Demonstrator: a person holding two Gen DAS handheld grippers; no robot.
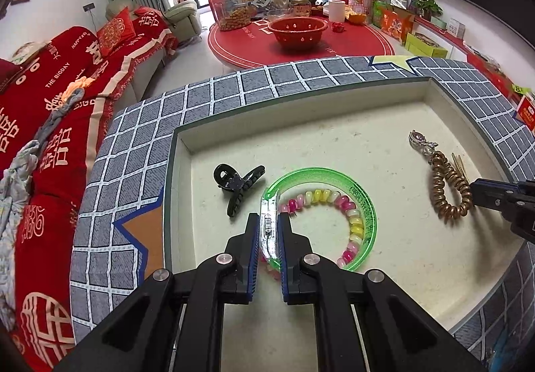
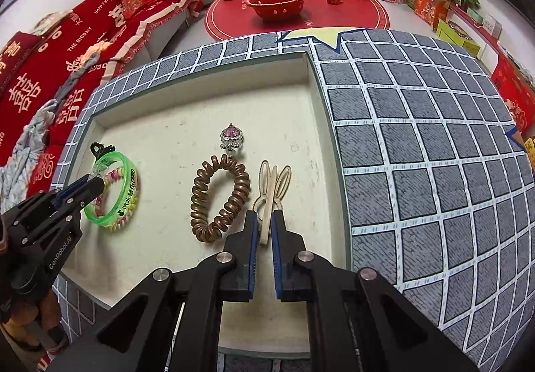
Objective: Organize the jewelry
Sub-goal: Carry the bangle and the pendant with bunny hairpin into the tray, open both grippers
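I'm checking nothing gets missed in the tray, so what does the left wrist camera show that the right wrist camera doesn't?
Only the left wrist view shows the whole black claw clip and the left gripper shut on the green bangle.

Only the right wrist view shows the cream rabbit-ear clip clearly, with the right gripper shut on it.

Both show the bead bracelet, the bronze coil hair tie, the pink pendant and the tray.

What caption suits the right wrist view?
Right gripper shut on a cream hair clip beside a coiled hair tie in the tray.

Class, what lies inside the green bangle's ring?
Inside the green bangle lies a pink, yellow and white bead bracelet; the left gripper covers its near end.
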